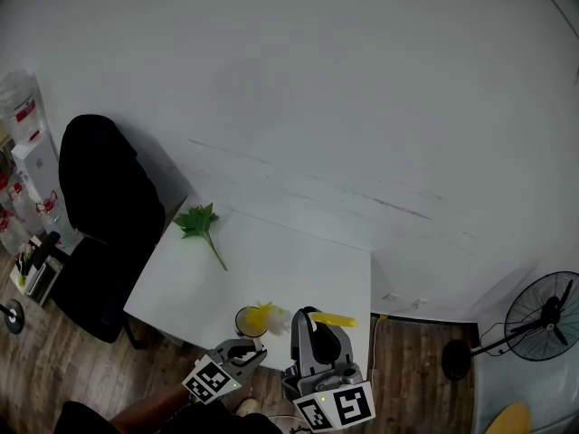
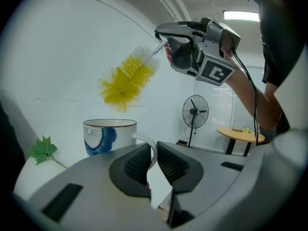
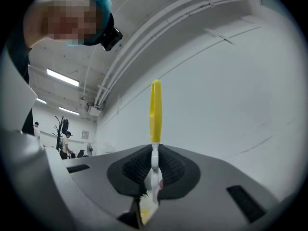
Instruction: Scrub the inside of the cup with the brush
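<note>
Yellow brush in right claw — above cup held by left claw.

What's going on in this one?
A person works at a white table with a tool in each hand. The left tool is clamped on the handle of an upright blue-patterned cup. The right tool grips a yellow brush by its stem, bristles in the air just above the cup, not yet inside. A green leafy sprig lies farther back.
</note>
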Tool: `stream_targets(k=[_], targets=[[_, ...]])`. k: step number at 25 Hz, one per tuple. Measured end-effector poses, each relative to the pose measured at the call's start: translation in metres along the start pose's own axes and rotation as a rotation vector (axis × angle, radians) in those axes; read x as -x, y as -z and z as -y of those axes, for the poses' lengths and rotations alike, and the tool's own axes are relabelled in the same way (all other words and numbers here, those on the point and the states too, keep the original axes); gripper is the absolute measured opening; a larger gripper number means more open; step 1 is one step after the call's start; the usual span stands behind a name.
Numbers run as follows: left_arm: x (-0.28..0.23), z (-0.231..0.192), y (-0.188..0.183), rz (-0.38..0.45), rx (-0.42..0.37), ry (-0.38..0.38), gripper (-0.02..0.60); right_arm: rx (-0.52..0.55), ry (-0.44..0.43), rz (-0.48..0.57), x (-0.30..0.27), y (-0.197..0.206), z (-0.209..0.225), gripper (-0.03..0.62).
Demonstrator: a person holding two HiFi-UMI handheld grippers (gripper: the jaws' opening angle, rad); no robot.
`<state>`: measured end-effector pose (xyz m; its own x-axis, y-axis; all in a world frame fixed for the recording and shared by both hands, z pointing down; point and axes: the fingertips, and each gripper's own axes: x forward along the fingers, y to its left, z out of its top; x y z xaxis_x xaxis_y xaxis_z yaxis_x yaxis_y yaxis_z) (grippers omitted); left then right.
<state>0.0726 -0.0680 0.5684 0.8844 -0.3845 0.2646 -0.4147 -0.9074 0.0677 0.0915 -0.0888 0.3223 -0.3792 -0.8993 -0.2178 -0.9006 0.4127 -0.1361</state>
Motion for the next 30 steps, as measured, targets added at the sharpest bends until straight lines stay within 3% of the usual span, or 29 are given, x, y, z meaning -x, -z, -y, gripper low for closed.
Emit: stream_targets(k=[13, 23, 30], targets=[[0.008, 0.003, -0.015, 0.034, -0.048, 0.029, 0.055, -0.055, 0.001, -0.110, -0.014, 0.054, 0.005, 0.049], [0.015, 0.003, -0.008, 0.014, -0.087, 0.033, 0.055, -0.064, -0.014, -0.205, -0.029, 0.098, -0.003, 0.051], [0.016, 0.002, -0.002, 0.006, -0.083, 0.043, 0.055, -0.068, -0.012, -0.207, -0.031, 0.102, -0.003, 0.051]])
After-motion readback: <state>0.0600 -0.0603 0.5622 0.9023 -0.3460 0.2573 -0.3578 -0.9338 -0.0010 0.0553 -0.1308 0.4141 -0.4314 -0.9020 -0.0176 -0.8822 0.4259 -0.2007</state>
